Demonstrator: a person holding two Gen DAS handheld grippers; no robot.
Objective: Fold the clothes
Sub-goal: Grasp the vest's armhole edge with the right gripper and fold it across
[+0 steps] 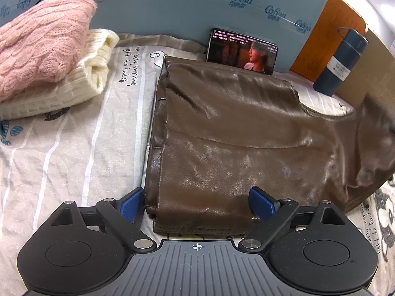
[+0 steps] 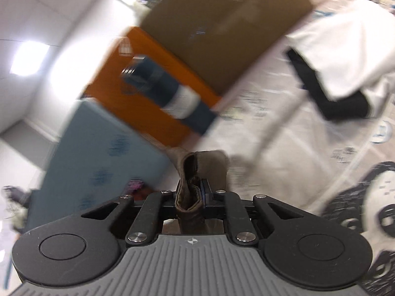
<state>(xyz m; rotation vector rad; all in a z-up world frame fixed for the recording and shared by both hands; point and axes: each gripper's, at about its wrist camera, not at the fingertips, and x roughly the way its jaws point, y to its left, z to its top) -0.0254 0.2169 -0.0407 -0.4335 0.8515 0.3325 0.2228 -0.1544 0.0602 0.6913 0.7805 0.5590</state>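
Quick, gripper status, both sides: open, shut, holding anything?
Left gripper: open, fingers straddling the near edge of the brown leather garment, gripping nothing.
Right gripper: shut on a fold of the brown leather garment.

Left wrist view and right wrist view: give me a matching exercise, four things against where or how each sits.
1. brown leather garment
2. pink sweater
3. phone
4. left tool

A. stacked on the cream sweater
B. open, fingers either side of a garment corner
C. leaning against the blue box
D. one end pinched in the right tool

Pairs: 1-D, 2-A, 3-C, 4-B
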